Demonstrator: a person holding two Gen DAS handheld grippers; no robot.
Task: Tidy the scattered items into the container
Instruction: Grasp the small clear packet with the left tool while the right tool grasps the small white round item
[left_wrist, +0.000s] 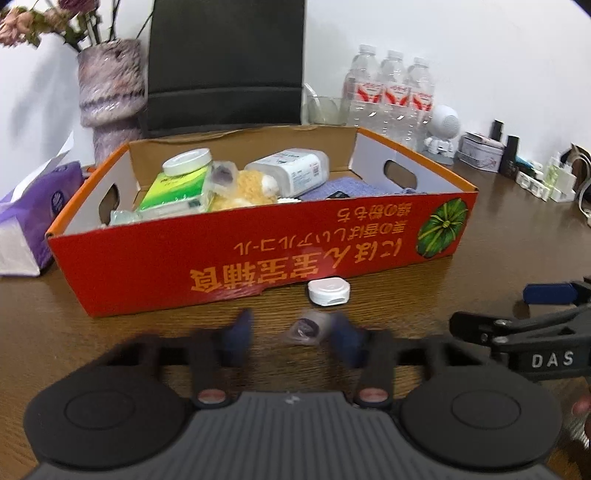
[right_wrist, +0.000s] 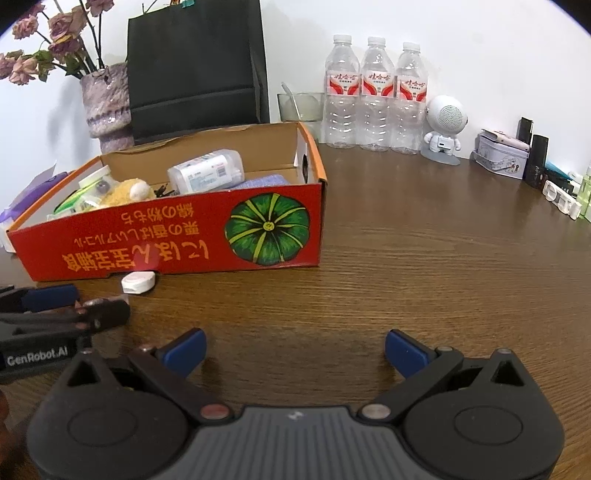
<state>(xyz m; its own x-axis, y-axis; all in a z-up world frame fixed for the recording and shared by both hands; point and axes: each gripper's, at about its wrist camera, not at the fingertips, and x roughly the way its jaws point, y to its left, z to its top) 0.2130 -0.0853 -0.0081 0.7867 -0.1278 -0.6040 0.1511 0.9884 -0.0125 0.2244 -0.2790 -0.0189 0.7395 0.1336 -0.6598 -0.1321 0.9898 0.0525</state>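
Box (left_wrist: 258, 254) long axis left-right | white case (left_wrist: 328, 291) flat beside front wall

My left gripper (left_wrist: 291, 338): black arms, dark blue finger pads (left_wrist: 238, 338), two round black discs flanking a grey ribbed housing, two reddish pivot caps. Side plate reads "GenRobot.AI" in white, seen from right wrist view. My right gripper (right_wrist: 295, 350): same build, blue pads (right_wrist: 188, 349), one reddish and one silver pivot cap, white "DAS" lettering, small screws along the arm
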